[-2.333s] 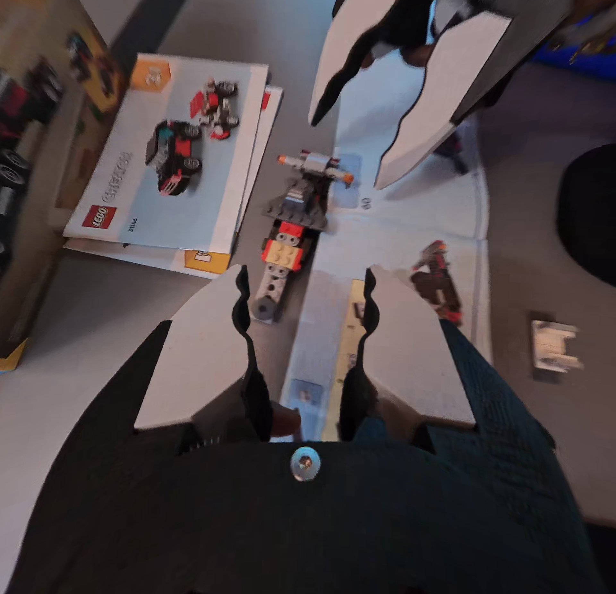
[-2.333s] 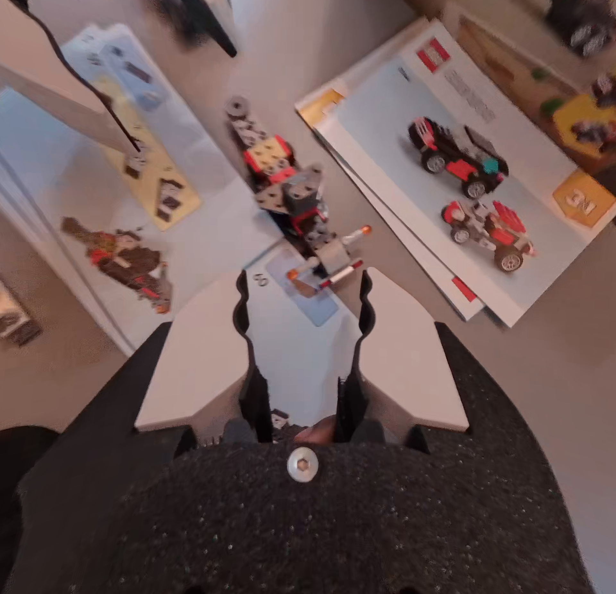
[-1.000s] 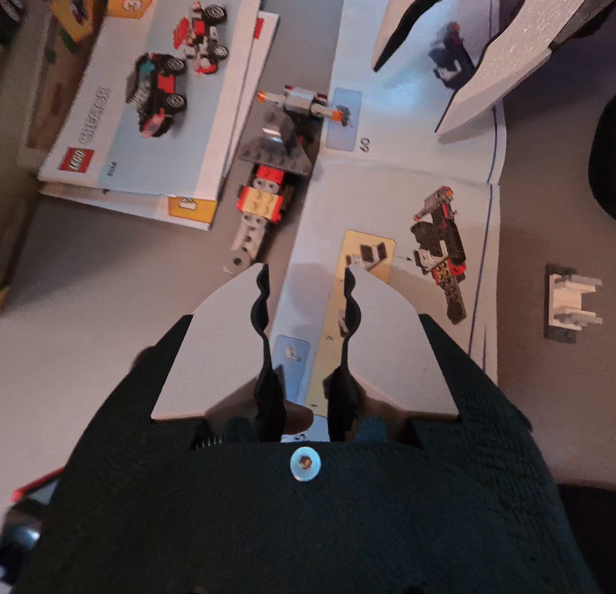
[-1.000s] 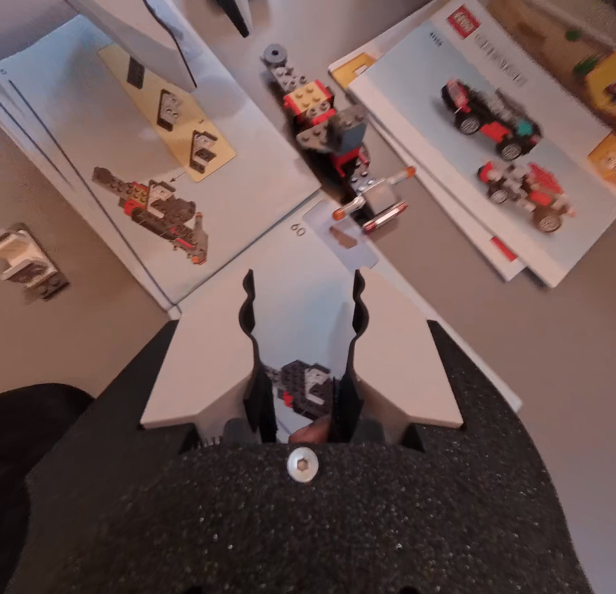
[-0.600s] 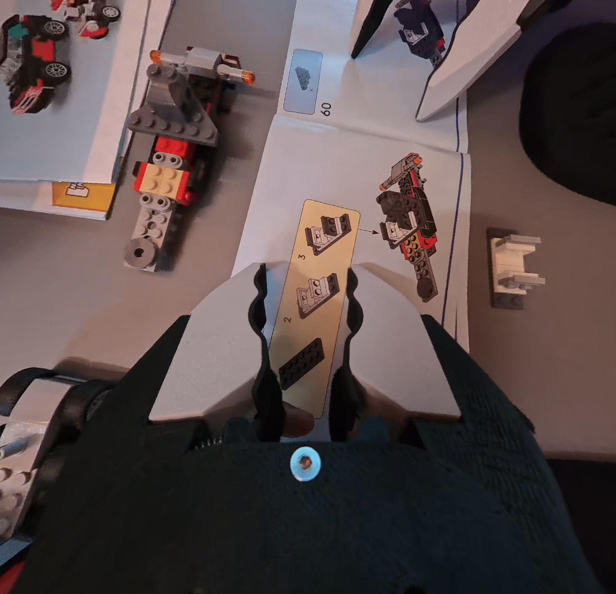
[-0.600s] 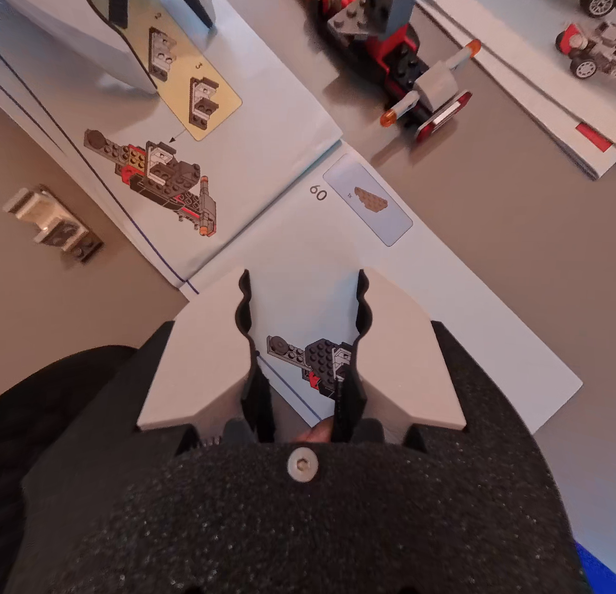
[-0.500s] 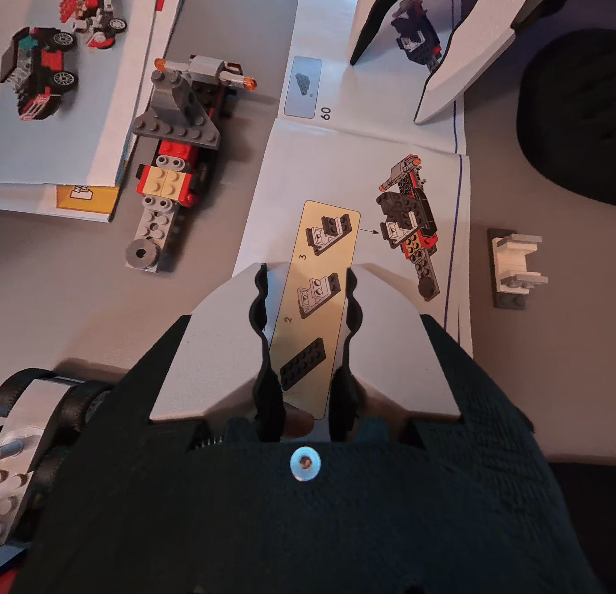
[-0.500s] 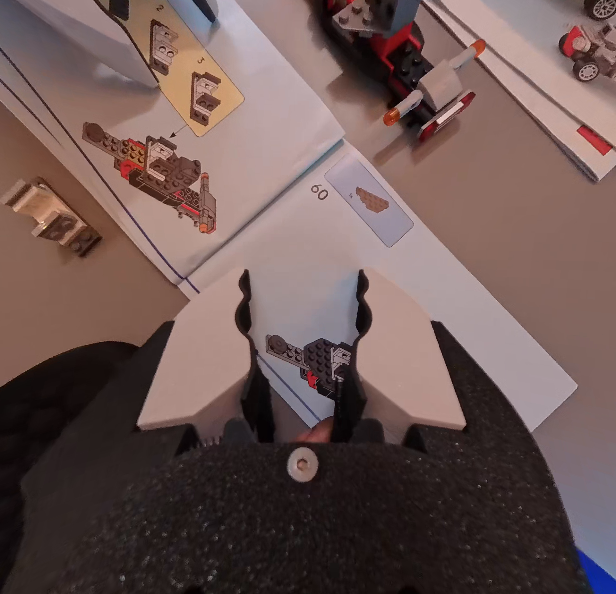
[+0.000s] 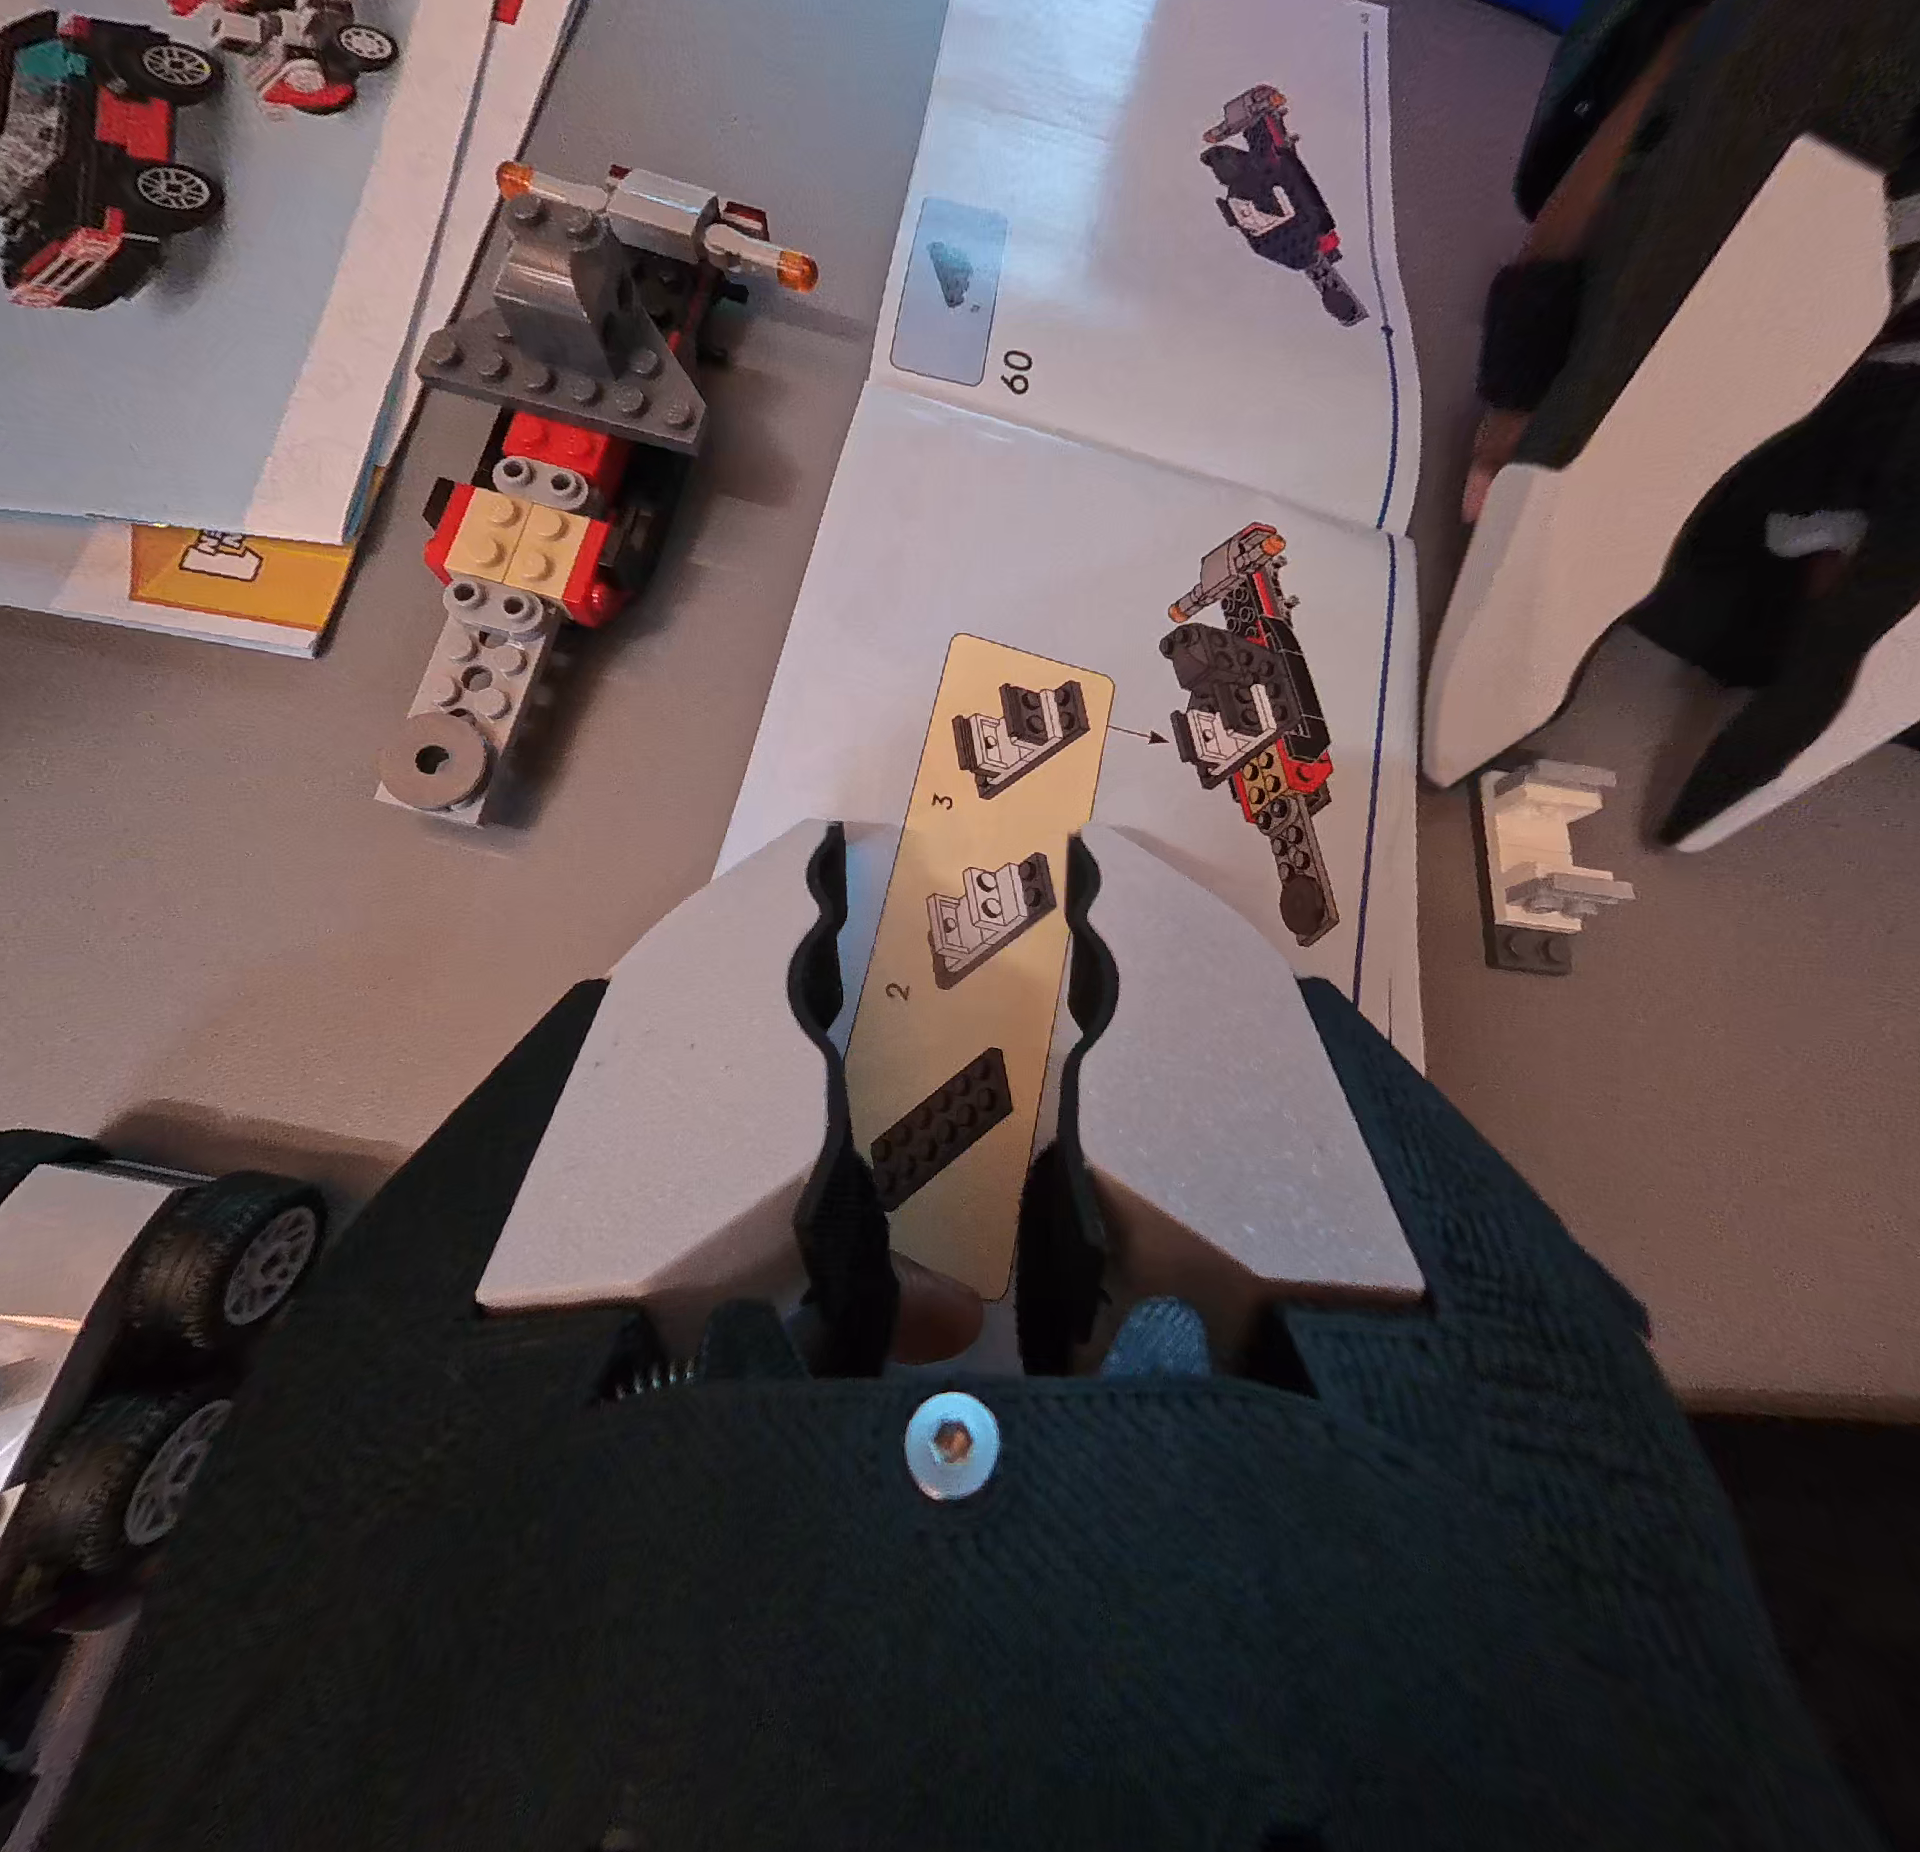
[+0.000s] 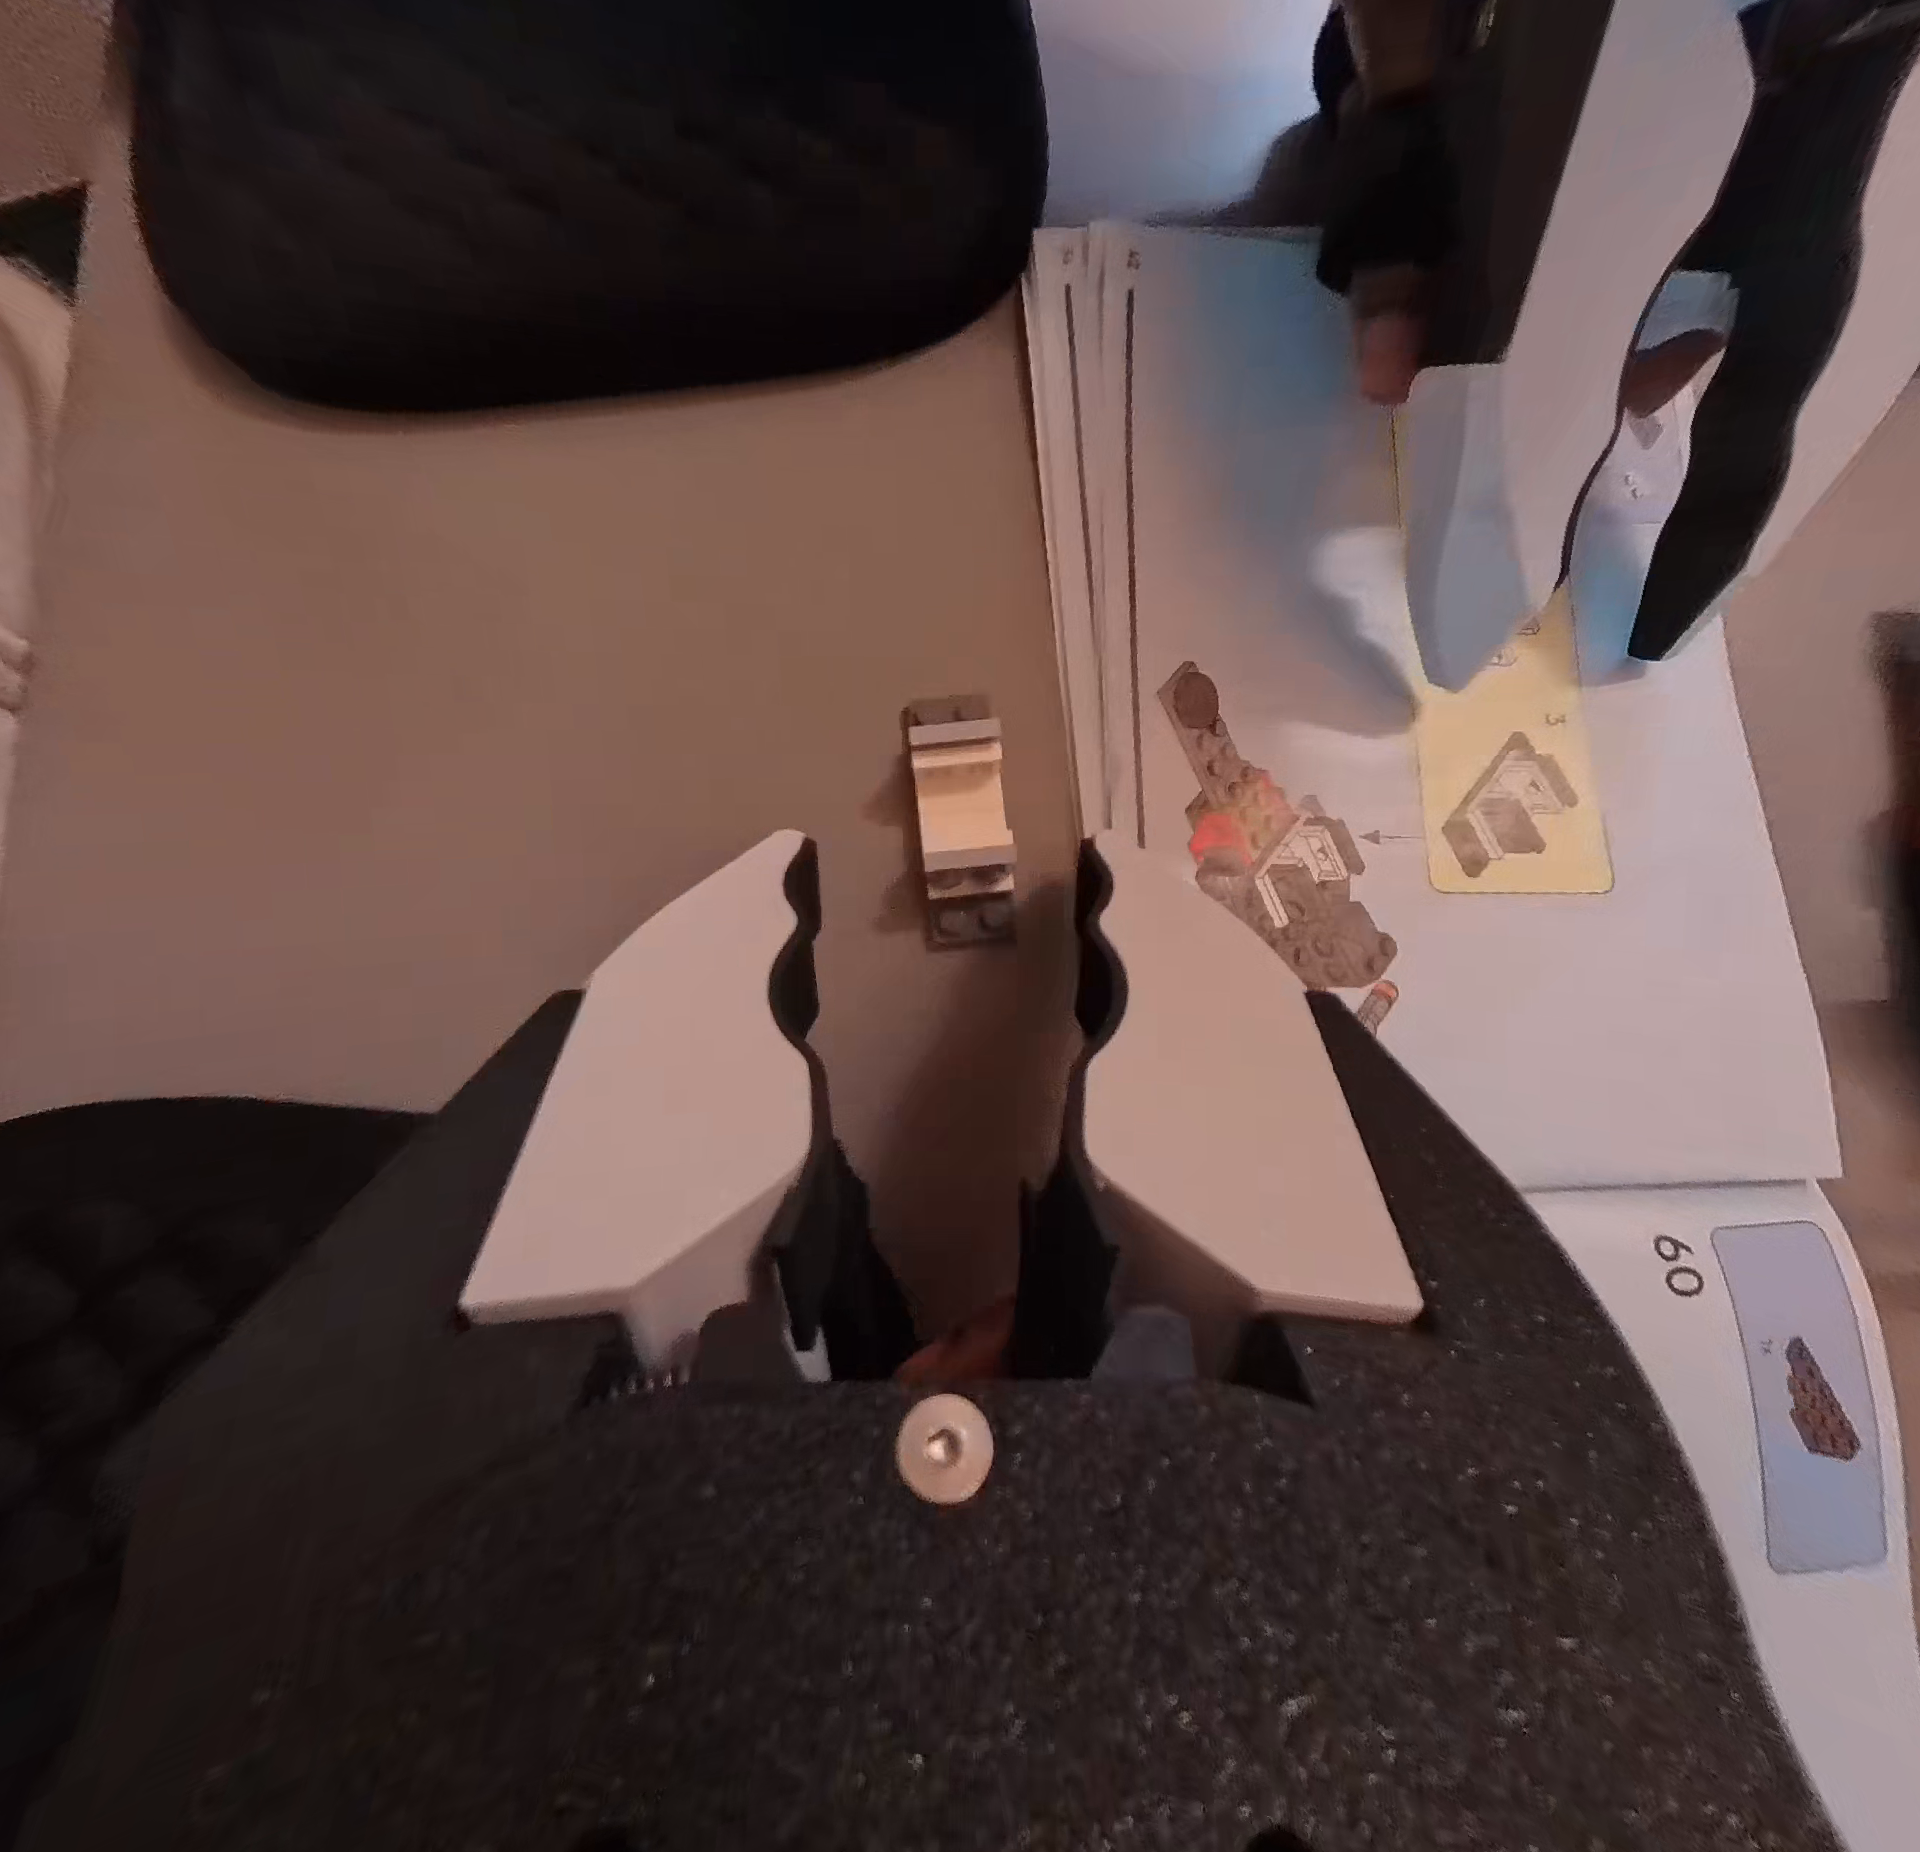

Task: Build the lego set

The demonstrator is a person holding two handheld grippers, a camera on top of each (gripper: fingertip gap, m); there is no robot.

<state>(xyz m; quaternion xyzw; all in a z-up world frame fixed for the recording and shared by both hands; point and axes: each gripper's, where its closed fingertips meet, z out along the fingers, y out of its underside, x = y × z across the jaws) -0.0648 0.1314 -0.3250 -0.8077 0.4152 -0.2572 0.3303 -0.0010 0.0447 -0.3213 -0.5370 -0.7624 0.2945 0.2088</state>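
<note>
A partly built model of grey, red and tan bricks lies on the grey table, left of the open instruction booklet. A small white and dark grey sub-assembly lies right of the booklet; in the right wrist view it sits just ahead of my fingertips. My left gripper is open and empty above the booklet's yellow panel. My right gripper is open and empty, hovering over the sub-assembly. It also shows in the left wrist view, and the left gripper shows in the right wrist view.
Closed booklets with car pictures lie at the far left. Several black wheels sit in a tray at the lower left. A black padded object lies beyond the sub-assembly, and another dark pad is at the near left.
My right gripper has swung from over the booklet to just above the small white sub-assembly. My left gripper has drawn back slightly and still hovers over the yellow panel.
</note>
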